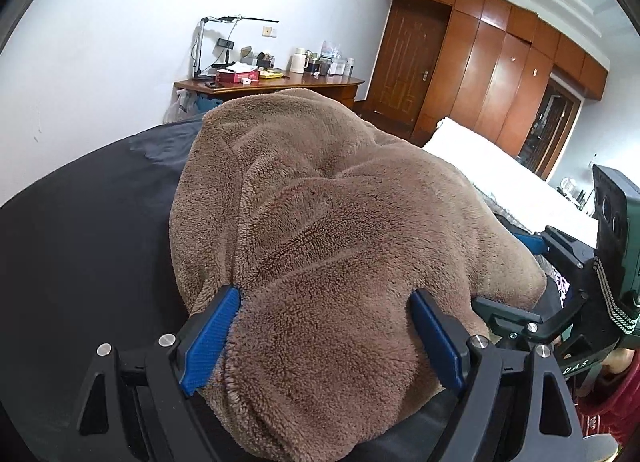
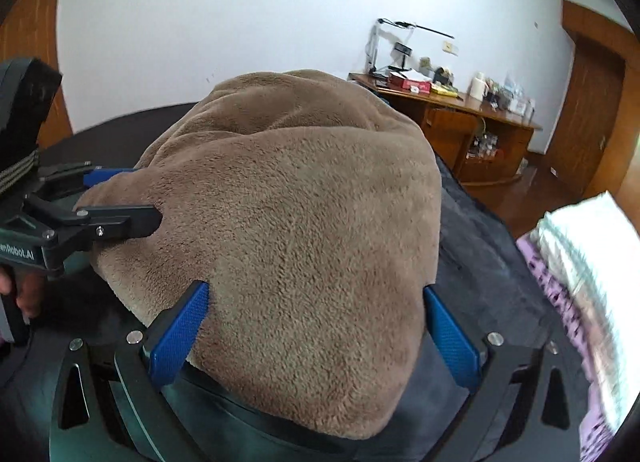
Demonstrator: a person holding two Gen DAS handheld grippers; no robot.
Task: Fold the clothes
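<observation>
left gripper (image 1: 324, 336): black frame, blue textured pads, silver screws | sleeve (image 1: 616, 402): dark red

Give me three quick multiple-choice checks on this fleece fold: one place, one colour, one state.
1. Where does the fleece lie?
A. on a dark sheet
B. on the wooden desk
C. on the floor

2. What colour are the gripper pads?
A. red
B. blue
C. white

3. How do the left gripper's jaws stand?
A. shut with nothing between them
B. spread, with a bulge of fleece between them
C. out of view

Answers: 1 A, the dark sheet runs under and beside the brown pile. 2 B, the pads show blue in both views. 3 B, the left wrist view shows both pads far apart with fleece swelling up between them; the right gripper looks the same.
</observation>
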